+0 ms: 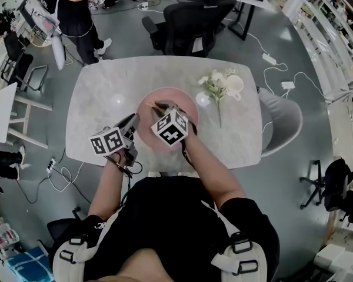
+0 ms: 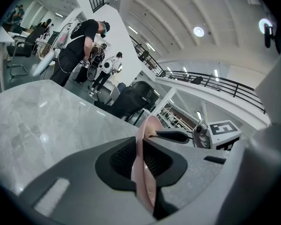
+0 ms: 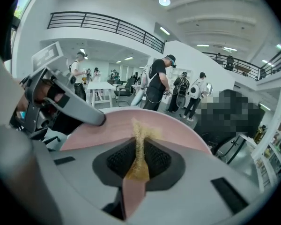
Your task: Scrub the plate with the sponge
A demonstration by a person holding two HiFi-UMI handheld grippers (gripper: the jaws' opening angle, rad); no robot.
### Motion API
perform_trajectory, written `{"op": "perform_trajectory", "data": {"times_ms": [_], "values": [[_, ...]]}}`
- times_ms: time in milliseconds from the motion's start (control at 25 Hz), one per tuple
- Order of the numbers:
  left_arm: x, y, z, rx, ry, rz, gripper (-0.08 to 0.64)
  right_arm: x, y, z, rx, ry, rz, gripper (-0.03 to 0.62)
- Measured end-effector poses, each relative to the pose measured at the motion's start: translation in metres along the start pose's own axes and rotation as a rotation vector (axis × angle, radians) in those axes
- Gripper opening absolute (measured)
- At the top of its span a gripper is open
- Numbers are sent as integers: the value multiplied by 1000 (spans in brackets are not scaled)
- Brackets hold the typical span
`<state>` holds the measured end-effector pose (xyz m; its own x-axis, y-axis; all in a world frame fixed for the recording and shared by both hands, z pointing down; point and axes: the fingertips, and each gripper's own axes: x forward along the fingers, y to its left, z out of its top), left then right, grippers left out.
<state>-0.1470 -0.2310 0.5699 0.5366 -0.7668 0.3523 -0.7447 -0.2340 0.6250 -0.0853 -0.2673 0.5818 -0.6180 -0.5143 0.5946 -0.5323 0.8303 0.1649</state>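
The pink plate [image 1: 187, 103] sits near the middle of the marble table [image 1: 106, 98], at the edge closest to the person working. Nothing is on it except the yellowish sponge [image 3: 139, 159], which touches its inner face. The right gripper [image 3: 140, 146] has its jaws pressed onto that sponge, squeezing it thin between the ribbed pads. The left gripper [image 2: 140, 146] pinches the plate's left rim, one pad on each face. From overhead I cannot tell whether the plate lies flat or is tipped up. The left gripper view shows it edge-on as a thin pink band, with the right gripper's dark finger reaching in past it. The right gripper view shows the broad pink face and the sponge's frayed top. Only the head view takes in the stem of white flowers [image 1: 215, 89] and the white cup [image 1: 235, 85] further right on the table; what the cup holds is too small to tell. Each gripper's cube carries black-and-white square markers. A black office chair [image 1: 191, 22] stands beyond the table.
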Motion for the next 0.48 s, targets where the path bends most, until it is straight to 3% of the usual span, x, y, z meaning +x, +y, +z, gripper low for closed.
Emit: {"op": "perform_trajectory", "data": {"times_ms": [240, 480], "values": [[-3, 0, -2, -27, 1, -18, 41, -8, -38, -12, 48, 8, -97, 54], [-12, 15, 3, -79, -30, -8, 41, -13, -52, -46, 39, 112, -153, 54]]}}
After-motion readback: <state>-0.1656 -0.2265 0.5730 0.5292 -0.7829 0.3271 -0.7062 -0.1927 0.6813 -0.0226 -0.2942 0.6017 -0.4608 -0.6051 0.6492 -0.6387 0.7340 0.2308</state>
